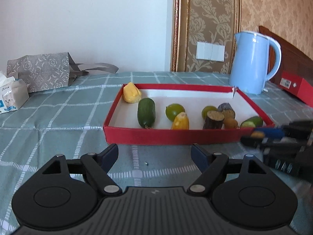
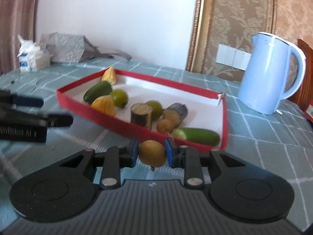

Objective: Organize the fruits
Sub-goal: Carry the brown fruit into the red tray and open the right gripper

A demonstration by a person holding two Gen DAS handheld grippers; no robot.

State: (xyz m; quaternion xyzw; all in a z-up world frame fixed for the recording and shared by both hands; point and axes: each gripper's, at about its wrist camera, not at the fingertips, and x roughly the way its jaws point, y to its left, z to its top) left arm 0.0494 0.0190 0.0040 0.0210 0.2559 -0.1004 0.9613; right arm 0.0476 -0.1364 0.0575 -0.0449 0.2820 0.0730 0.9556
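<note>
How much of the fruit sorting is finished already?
Mostly done, it seems: about ten pieces lie in the red box. In hand: the right gripper is shut on a small brown fruit just outside the box. The left gripper is open and empty. No other loose fruit shows.

red tray [image 1: 176, 136]: centre frame, white inside | cucumbers, limes, yellow pieces, cut dark stalks, brown longan lying loose inside | second longan [image 2: 152, 153]: lower centre, outside tray's near wall
</note>
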